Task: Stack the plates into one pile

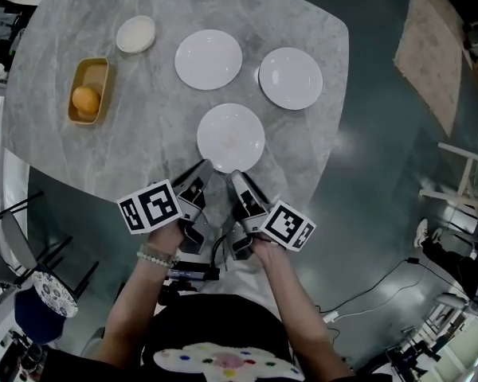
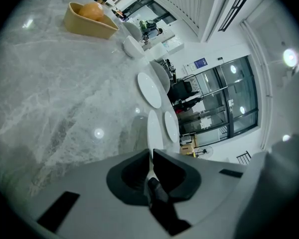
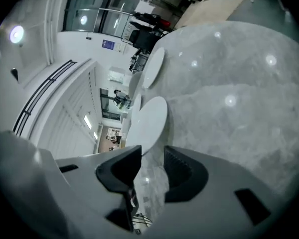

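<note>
the left hand-held gripper [image 1: 204, 166] pinches the near rim of the closest plate [image 1: 231, 137] on the tabletop [image 1: 143, 153], and the right hand-held gripper [image 1: 236, 175] sits open just beside that rim.

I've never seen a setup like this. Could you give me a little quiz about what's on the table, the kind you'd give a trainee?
1. How many large white plates lie separately on the table?
2. True or false: the orange sits in the yellow tray.
3. Which plate do the left tool and the right tool point at? A) the nearest plate B) the far left one C) the far right one
Key: 1 three; 2 true; 3 A.
</note>
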{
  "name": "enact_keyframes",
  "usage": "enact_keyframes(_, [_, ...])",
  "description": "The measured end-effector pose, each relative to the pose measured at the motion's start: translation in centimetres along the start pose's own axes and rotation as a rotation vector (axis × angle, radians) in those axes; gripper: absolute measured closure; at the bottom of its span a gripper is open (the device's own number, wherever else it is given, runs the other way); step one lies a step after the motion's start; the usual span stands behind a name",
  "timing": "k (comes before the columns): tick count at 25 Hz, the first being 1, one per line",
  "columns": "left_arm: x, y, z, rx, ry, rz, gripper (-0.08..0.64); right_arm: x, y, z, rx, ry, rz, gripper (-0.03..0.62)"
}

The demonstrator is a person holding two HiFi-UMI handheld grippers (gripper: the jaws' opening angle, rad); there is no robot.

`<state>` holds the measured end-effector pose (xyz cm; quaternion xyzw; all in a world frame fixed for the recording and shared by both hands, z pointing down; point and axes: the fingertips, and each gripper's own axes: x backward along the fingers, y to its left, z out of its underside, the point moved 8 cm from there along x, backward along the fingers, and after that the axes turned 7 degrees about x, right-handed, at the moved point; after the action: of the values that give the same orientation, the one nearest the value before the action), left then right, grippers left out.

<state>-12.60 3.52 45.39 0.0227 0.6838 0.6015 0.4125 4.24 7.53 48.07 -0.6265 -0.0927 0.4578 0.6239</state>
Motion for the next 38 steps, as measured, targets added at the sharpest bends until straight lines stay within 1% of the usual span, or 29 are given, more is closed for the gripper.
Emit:
enact_keyframes(4, [0.0,0.1,-0.1,-0.004,0.002,-0.004,0.529,-0.4,-0.3,0.2,-0.055,-0.017,-0.012,0.466])
enact_keyframes(9, [-0.1,0.2,-0.1,-0.015,0.006,-0.01,0.529,-0.8,-0.1,0.0,-0.077,-0.048,-0.028,0.515])
enact_keyframes(15, [-0.2,0.3,0.0,-0.019,0.004,-0.002,0.528,-0.7,0.0,-0.4,-0.004,-0.051,-0.024,0.517])
enact_keyframes(19, [-0.3,0.3,0.3,-0.033,0.005,-0.004,0.525,-0.5,0.0,-0.6,0.022,-0.052,-0.024,0.518])
enact_keyframes(26, [-0.3,-0.1,0.5,-0.1,0.015,-0.017,0.525,0.0,0.3,-1.1,0.087,-0.031,-0.016,0.528])
enact_keyframes(38, [-2.2,-2.0,0.6,-0.138,0.022,0.016,0.52,0.9,0.5,-3.7,0.134,-0.071,-0.012,0.529])
